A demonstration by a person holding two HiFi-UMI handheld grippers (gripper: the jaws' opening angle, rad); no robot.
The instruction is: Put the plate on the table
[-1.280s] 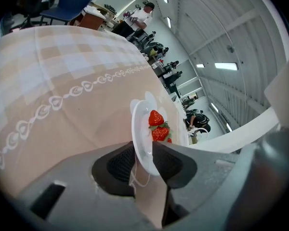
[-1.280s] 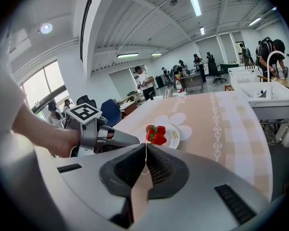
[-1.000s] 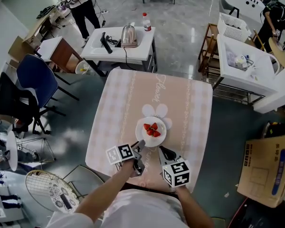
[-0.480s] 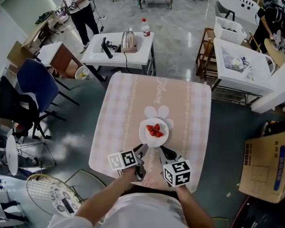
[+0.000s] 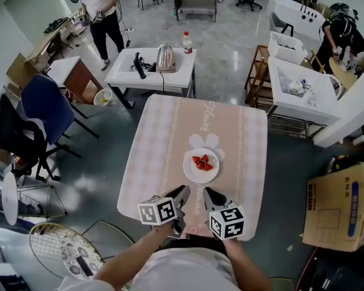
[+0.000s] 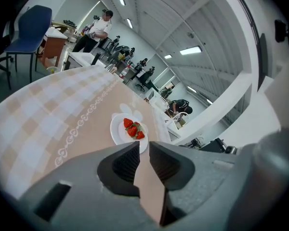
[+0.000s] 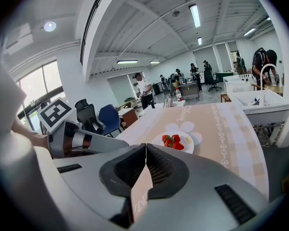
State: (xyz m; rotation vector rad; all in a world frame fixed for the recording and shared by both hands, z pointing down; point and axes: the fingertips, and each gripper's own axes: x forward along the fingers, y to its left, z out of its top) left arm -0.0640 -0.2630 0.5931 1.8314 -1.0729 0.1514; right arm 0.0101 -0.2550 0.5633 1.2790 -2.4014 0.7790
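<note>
The plate rested flat on the table, so placement appeared complete and required no further move; the left gripper stood narrowly parted and empty, the right gripper closed and empty.

A smooth, glossy round white plate with faintly shiny red strawberries lies on the matt pink-and-beige checked worktop cloth, while the polished grey floor gleams around a shiny steel kettle.
</note>
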